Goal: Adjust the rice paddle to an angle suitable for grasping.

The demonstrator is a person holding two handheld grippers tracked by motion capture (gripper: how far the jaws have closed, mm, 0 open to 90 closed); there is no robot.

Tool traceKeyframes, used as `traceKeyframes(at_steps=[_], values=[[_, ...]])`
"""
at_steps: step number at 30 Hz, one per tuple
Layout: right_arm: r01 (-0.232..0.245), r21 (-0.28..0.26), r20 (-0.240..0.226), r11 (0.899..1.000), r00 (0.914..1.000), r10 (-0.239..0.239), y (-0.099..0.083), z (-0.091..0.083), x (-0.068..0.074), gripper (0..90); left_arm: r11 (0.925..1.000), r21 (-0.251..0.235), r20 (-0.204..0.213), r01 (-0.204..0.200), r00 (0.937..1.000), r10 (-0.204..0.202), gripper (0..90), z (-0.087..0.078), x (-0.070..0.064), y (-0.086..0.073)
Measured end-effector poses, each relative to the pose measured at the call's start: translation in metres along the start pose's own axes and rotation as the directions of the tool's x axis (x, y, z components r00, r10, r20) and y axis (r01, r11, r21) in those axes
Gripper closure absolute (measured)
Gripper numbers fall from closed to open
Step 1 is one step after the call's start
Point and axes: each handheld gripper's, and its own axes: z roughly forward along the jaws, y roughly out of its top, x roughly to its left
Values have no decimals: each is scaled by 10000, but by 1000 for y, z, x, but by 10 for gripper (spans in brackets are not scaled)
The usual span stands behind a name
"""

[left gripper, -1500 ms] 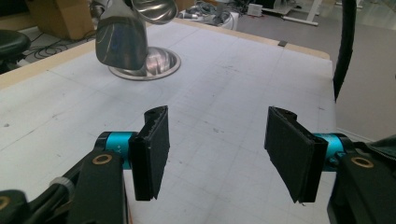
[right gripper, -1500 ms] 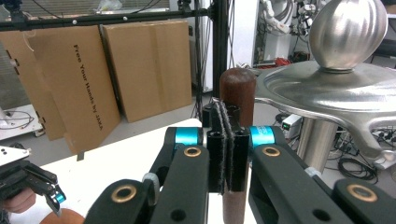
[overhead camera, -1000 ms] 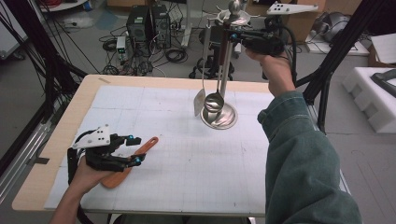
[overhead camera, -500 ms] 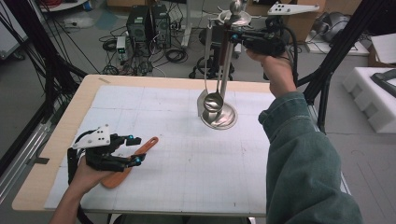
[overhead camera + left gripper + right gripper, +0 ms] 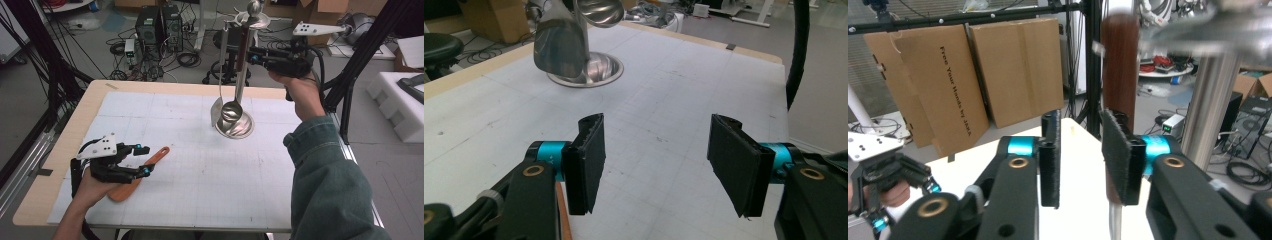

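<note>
Left hand-held gripper held low, jaws wide apart; right hand-held gripper raised high, jaws parted, arm outstretched.

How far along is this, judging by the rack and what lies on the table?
Looks done: a spatula and a ladle hang on the utensil stand. In hand: the right gripper, jaws open, sits by the ladle's brown handle, not gripping it. Likely left: the wooden spatula lies on the table beside the open left gripper.
</note>
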Motion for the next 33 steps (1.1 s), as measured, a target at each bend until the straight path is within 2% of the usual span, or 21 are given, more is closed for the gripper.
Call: traceKeyframes(at_steps=[9, 18, 33], values=[[-436, 520, -142, 9977, 9989, 444, -39, -6, 7, 530, 10000, 40, -209, 56, 9998, -55, 399, 0, 1, -1], [-718, 780, -87, 9944, 9973, 727, -76, -13, 14, 488, 9998, 174, -446, 126, 9989, -118, 394, -1, 4, -5], [-998, 1027, -107, 9897, 9948, 1014, -119, -23, 27, 433, 9994, 230, -745, 256, 9969, -238, 390, -1, 7, -10]])
